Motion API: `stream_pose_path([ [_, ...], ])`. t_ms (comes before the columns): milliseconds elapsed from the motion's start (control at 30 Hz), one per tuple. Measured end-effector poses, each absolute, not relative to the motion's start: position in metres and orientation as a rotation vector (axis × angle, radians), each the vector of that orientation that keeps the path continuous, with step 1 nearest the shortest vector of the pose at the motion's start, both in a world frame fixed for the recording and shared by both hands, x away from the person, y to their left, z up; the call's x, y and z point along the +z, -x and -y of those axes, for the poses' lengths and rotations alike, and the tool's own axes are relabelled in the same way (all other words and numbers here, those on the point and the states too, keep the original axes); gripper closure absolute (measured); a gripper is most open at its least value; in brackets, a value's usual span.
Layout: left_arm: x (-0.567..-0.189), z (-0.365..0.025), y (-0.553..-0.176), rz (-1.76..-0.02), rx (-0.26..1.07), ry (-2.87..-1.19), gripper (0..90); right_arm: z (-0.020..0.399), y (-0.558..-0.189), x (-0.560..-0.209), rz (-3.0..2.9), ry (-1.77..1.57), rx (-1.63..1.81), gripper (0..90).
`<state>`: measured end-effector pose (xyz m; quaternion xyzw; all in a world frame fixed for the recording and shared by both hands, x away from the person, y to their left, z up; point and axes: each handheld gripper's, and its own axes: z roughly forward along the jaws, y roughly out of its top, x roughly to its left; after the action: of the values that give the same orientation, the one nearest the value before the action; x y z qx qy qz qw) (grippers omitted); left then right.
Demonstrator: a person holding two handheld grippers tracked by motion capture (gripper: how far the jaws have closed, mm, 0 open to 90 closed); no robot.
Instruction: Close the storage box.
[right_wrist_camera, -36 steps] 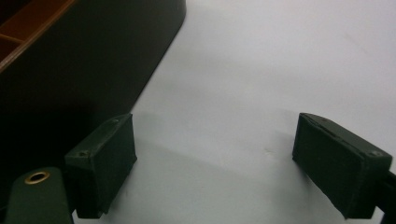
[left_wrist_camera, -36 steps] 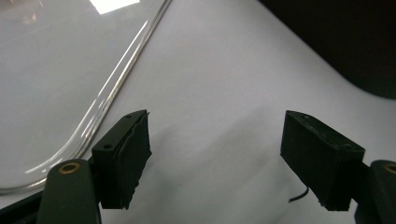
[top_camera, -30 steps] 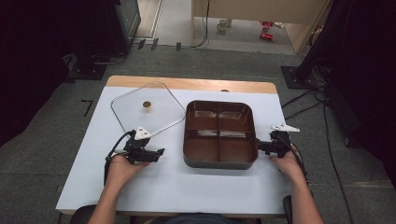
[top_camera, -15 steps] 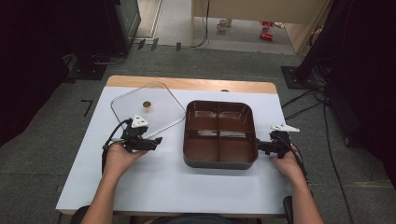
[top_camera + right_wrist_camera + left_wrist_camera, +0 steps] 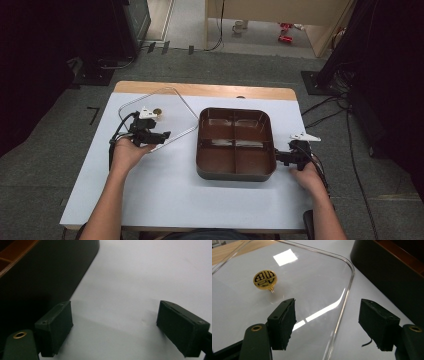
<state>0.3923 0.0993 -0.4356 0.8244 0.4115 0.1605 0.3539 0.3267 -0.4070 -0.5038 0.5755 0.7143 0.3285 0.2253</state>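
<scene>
A clear square lid [image 5: 170, 107] with a gold knob [image 5: 157, 112] lies flat on the white table, left of a dark brown tray [image 5: 235, 172] that has four compartments. My left gripper [image 5: 165, 135] is open at the lid's near right edge. In the left gripper view its jaws [image 5: 327, 307] straddle the lid's rim [image 5: 344, 302], one over the lid and one over the table, with the knob [image 5: 265, 279] ahead to the left. My right gripper [image 5: 276, 156] is open beside the tray's right wall [image 5: 45, 272], holding nothing [image 5: 113, 307].
The white table top [image 5: 165, 195] has a bare wooden strip [image 5: 205, 90] along its far edge. Cables [image 5: 325, 112] run over the floor right of the table, and dark equipment stands at both sides. The tray's compartments hold nothing.
My left gripper has moved away from the person and to the left, from beside the tray's left wall to the lid's edge. The right gripper has stayed put.
</scene>
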Motion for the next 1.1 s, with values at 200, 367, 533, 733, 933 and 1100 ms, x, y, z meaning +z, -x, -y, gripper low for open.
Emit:
stream_pose_path([
  [200,-0.443,-0.104,-0.418,-1.116,0.420,-2.102,31.8,0.407,-0.327,-0.504,-1.969,-1.587,0.907,13.1],
  [367,-0.448,-0.105,-0.434,-1.152,0.407,-2.086,32.9,0.407,-0.327,-0.504,-1.969,-1.587,0.907,13.2],
  [533,-0.457,-0.106,-0.449,-1.176,0.444,-2.099,33.1,0.407,-0.327,-0.504,-1.968,-1.588,0.903,13.5],
  [733,-0.460,-0.112,-0.465,-1.204,0.468,-2.073,34.6,0.406,-0.327,-0.504,-1.967,-1.584,0.896,13.8],
  [933,-0.466,-0.120,-0.479,-1.250,0.451,-2.041,34.8,0.406,-0.327,-0.504,-1.966,-1.585,0.896,13.9],
  [1100,-0.478,-0.119,-0.486,-1.265,0.464,-2.045,38.4,0.406,-0.327,-0.504,-1.966,-1.584,0.896,13.9],
])
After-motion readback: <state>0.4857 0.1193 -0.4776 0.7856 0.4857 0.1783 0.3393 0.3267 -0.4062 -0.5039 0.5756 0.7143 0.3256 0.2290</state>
